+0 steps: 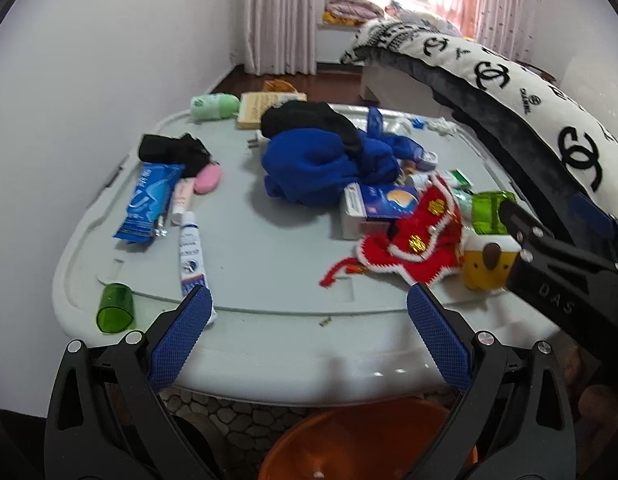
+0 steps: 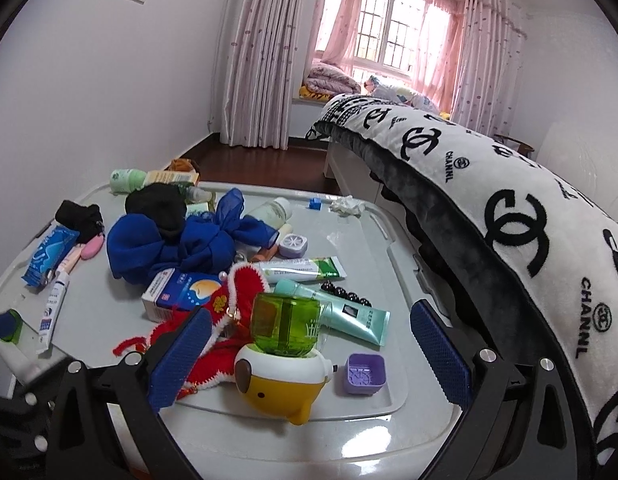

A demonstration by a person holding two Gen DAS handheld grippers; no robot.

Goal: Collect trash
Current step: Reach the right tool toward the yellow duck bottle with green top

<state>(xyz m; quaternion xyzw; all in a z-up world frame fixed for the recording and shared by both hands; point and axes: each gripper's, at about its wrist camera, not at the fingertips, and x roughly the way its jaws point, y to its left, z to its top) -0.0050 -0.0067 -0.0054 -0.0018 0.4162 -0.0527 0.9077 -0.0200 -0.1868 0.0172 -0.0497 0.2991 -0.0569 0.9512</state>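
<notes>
Right wrist view: my right hand-held gripper [image 2: 309, 354], jaws apart, faces crumpled tissue [image 2: 346, 204] at twelve o'clock, across the cluttered counter [image 2: 357, 248].

Two black socks [image 1: 171, 148], one green cup [image 1: 115, 314], one crumpled tissue [image 2: 347, 205]

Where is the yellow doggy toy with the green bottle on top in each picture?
Left wrist view: the yellow doggy toy is at the right, partly hidden behind the right hand-held gripper, just right of the red knitted hat.
Right wrist view: the toy is low in the middle, between the open blue fingers, its green bottle upright.
Shared landmark: the red knitted hat lies right beside the toy in both.
</notes>
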